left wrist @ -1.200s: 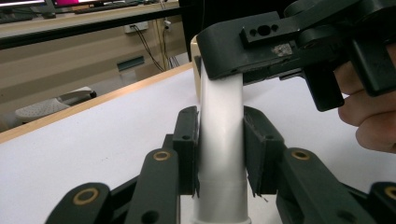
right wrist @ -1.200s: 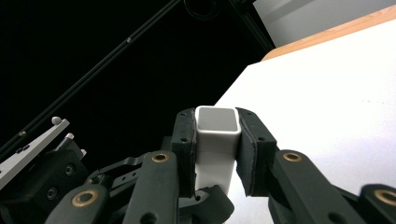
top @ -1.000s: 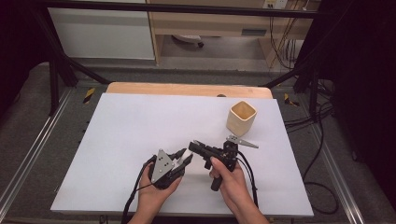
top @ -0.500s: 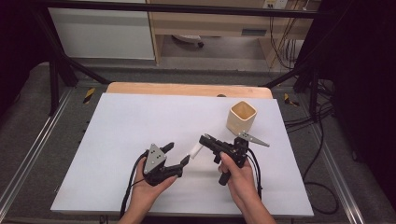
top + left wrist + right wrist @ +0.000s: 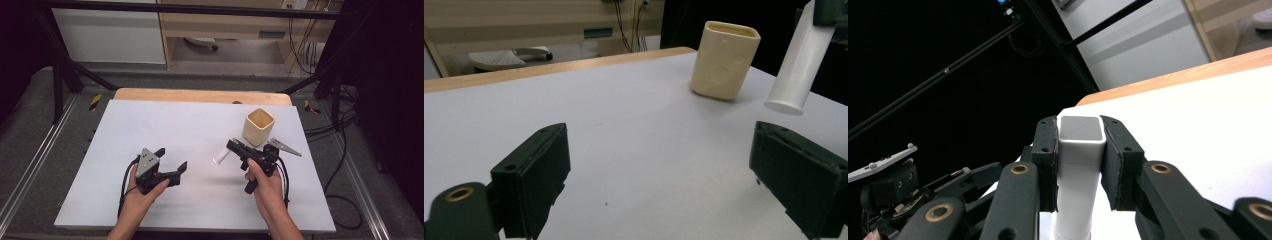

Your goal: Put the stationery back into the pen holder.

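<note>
A white square-sectioned tube (image 5: 220, 155) hangs just above the table, and my right gripper (image 5: 234, 146) is shut on its upper end. In the right gripper view both pads clamp the tube (image 5: 1077, 170) near its flat end. My left gripper (image 5: 171, 159) sits to the left of it, apart from the tube. Its jaws have just been opening and now stand wide with nothing between them. From the left gripper (image 5: 664, 185) view, the tube (image 5: 799, 65) slants down at the upper right. A cream square cup (image 5: 259, 126) stands upright behind the right gripper, also seen as the cup (image 5: 724, 60) ahead.
The white table top (image 5: 200, 120) has a wooden strip (image 5: 200, 95) along its far edge. Metal rails run along both sides of the table. Cables hang off the right side near a dark frame. The left gripper (image 5: 893, 185) appears low on the left in the right gripper view.
The two grippers were together at the tube. The left jaws have opened and let go, and that hand drew away left. The right hand moved right with the tube.
</note>
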Available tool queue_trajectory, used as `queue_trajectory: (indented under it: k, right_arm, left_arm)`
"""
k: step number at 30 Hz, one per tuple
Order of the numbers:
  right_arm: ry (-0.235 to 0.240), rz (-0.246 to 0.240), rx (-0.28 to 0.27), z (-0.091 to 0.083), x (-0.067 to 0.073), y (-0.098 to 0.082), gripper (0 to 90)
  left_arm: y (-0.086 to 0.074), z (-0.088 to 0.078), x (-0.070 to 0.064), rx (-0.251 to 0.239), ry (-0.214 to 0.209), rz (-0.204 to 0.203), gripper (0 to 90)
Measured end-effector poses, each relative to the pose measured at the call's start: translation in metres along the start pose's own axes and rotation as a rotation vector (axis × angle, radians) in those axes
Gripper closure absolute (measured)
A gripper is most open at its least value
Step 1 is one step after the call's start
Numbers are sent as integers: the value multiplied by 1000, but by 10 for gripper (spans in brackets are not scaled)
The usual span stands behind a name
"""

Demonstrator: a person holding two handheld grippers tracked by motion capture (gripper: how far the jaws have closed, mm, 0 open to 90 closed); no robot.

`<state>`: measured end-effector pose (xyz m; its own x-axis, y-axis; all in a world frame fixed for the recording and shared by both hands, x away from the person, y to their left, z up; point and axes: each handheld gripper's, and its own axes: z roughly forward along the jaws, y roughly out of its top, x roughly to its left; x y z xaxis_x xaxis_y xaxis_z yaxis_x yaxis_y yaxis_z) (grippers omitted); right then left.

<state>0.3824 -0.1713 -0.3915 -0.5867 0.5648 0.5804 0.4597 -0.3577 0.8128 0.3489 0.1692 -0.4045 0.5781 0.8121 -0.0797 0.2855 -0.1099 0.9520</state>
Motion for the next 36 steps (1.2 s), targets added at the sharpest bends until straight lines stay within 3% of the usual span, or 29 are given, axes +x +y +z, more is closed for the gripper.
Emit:
queue_trajectory:
  k: [7, 11, 16, 24, 30, 36]
  right_arm:
    - [-44, -45, -3, -6, -3, 7, 709]
    - [-64, -99, 2, -9, -3, 10, 709]
    - [-84, -126, -1, -11, -3, 13, 709]
    - [-124, -189, 3, -9, -4, 21, 709]
    - [-147, -241, -3, -4, -3, 40, 709]
    - [-176, -310, 30, 4, 1, 74, 709]
  left_arm:
    - [-5, -16, 18, 2, 39, -57, 91]
    - [-7, -27, 23, -9, 60, -57, 91]
    - [-16, -39, 25, 17, 74, -62, 92]
    - [-21, -36, 27, 40, 100, -57, 93]
    - [-23, -32, 28, 55, 115, -69, 91]
    - [-24, -31, 30, 66, 119, -76, 63]
